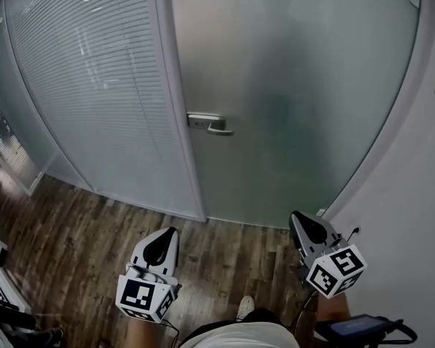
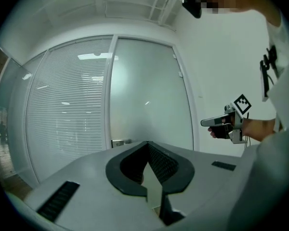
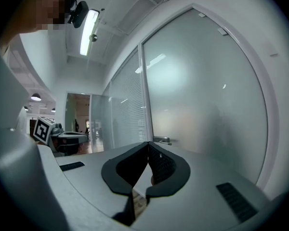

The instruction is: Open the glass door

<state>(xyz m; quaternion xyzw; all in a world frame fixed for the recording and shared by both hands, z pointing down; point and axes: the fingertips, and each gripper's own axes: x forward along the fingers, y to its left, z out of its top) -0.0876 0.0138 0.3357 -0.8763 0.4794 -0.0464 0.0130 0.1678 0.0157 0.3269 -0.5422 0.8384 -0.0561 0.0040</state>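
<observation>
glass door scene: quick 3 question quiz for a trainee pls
1. True or false: the right gripper is clamped on the handle.
2. In the head view, the handle sits at the glass door's: A left edge, B right edge, C centre?
3. Fill in: the left gripper has its jaws ___.
Key: 1 false, the right gripper is well short of it; 2 A; 3 shut.

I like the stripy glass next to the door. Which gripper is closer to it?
Left. The left gripper sits just before the stripy glass; the right gripper is past the door, by the white wall.
</observation>
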